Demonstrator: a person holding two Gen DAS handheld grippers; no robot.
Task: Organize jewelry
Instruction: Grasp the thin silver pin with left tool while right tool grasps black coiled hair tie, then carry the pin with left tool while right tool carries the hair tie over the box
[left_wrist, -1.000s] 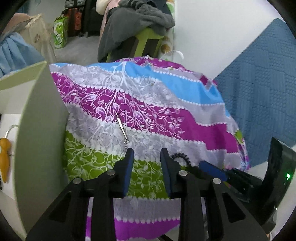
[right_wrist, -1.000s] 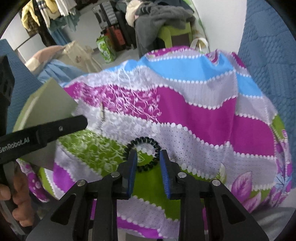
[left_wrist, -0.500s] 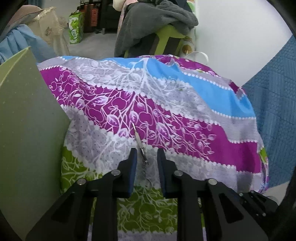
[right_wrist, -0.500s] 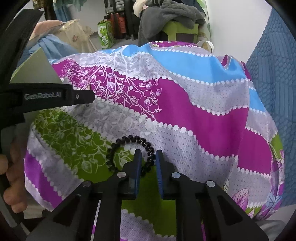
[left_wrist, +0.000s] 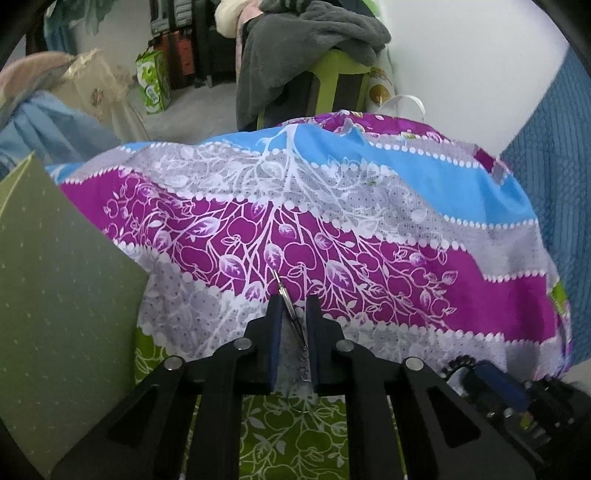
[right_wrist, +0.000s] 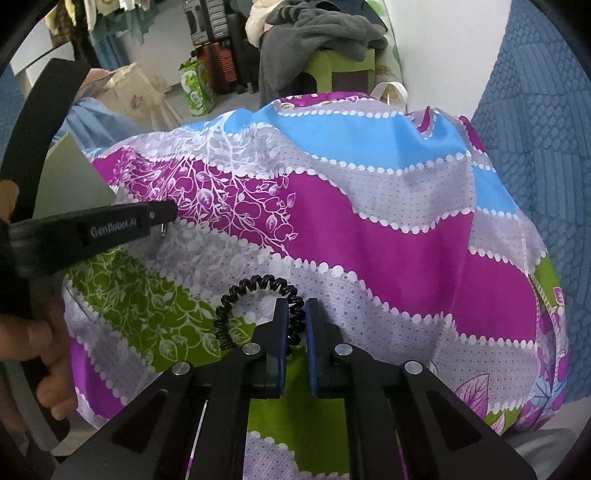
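jewelry pickup is the step in hand: the right gripper (right_wrist: 294, 325) is clenched on a black coil bracelet (right_wrist: 236, 295), and the left gripper (left_wrist: 293, 321) is narrowed around a thin metal clasp-and-chain piece (left_wrist: 291, 314), pads barely apart. both pieces lie on the patterned cloth (left_wrist: 369, 229), beside the green box lid (left_wrist: 55, 277). next, i judge, comes a gentle lift, since the fine chain could slip or snag the cloth.
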